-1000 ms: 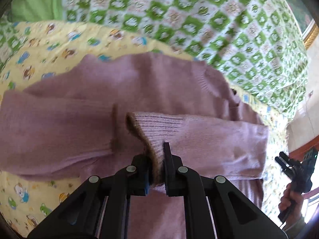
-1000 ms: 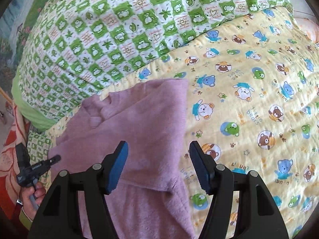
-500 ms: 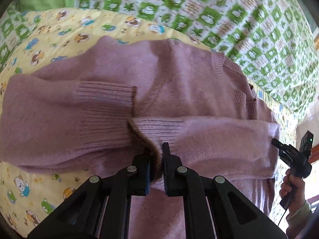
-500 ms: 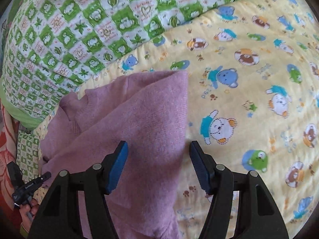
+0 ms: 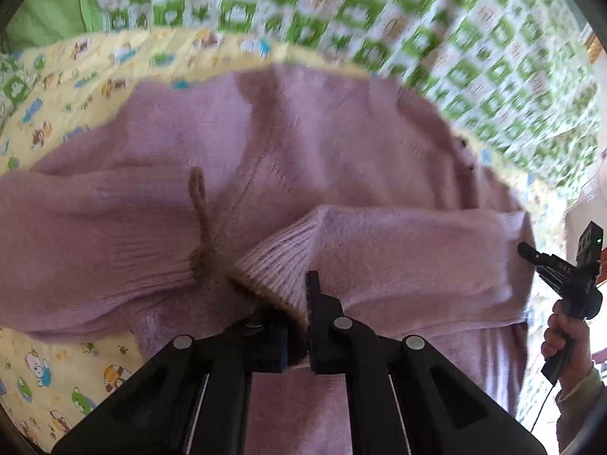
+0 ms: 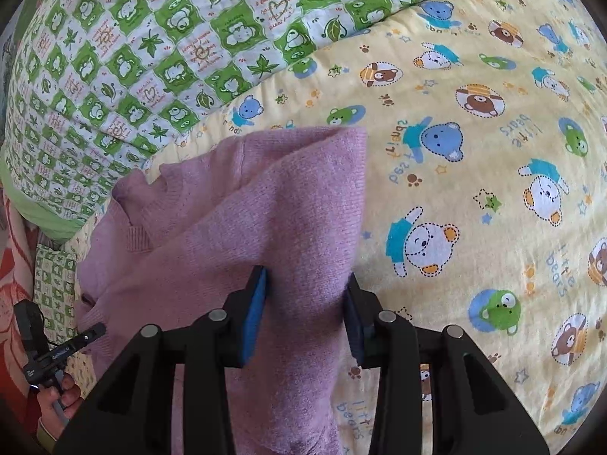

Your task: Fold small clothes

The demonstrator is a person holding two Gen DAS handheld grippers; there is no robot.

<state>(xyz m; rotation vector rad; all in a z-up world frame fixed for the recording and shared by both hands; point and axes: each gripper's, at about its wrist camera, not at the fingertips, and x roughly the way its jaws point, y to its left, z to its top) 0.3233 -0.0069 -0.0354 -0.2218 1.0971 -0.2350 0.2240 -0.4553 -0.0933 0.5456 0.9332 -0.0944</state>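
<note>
A small mauve knit sweater [image 5: 322, 144] lies on a yellow bear-print blanket [image 5: 87, 76]. One sleeve [image 5: 95, 235] is folded across its body. My left gripper [image 5: 292, 311] is shut on the ribbed cuff [image 5: 277, 269] of the other sleeve and holds it over the sweater's middle. In the right wrist view the sweater's folded edge [image 6: 303, 197] runs between my right gripper's [image 6: 307, 292] blue-padded fingers [image 6: 258, 303], which have closed in against the fabric on both sides. The right gripper also shows at the right edge of the left wrist view [image 5: 565, 276].
A green-and-white checked quilt [image 6: 151, 49] is bunched along the far side of the blanket. The yellow blanket [image 6: 474, 189] stretches out to the right of the sweater. A red floral cloth [image 6: 15, 258] lies at the far left.
My right gripper has moved forward onto the sweater's edge and its fingers have closed in on the fabric. My left gripper has carried the sleeve cuff to the right; that view is motion-blurred.
</note>
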